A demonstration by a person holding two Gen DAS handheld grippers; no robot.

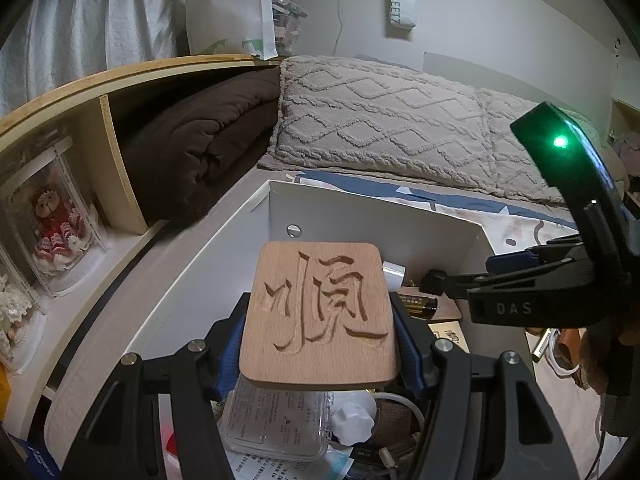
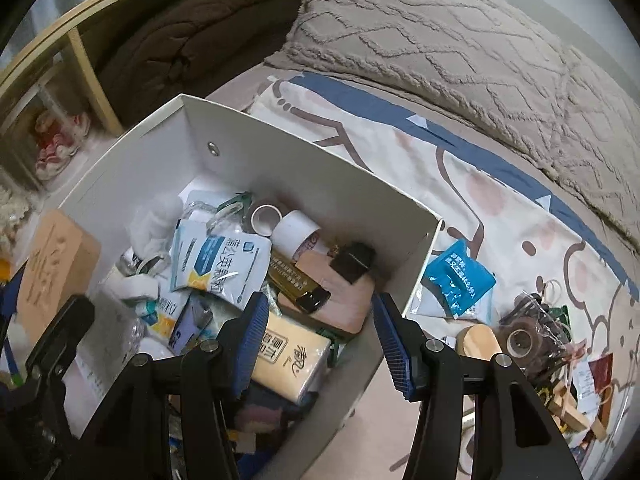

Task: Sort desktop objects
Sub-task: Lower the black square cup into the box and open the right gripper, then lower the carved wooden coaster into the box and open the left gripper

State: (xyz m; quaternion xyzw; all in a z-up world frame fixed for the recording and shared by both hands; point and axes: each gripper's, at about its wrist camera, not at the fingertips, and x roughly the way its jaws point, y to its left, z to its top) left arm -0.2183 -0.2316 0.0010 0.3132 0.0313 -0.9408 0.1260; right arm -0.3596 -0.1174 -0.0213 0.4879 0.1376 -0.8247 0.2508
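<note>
currently the white cardboard box [image 2: 304, 168] is largely filled; left gripper [image 1: 320, 344] clamps a carved beech wooden plaque [image 1: 320, 316] above it. right gripper [image 2: 320, 336] stands apart, empty. blue sachet [image 2: 456, 276] and apparently tape rolls [image 2: 520, 336] remain outside.

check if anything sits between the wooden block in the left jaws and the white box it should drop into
Nothing visible blocks it. The left gripper holds the carved wooden block already over the white box, inside its walls. Below lie only the box's contents, such as a clear plastic case. The right gripper, jaws empty, hangs over the box's other end.
</note>
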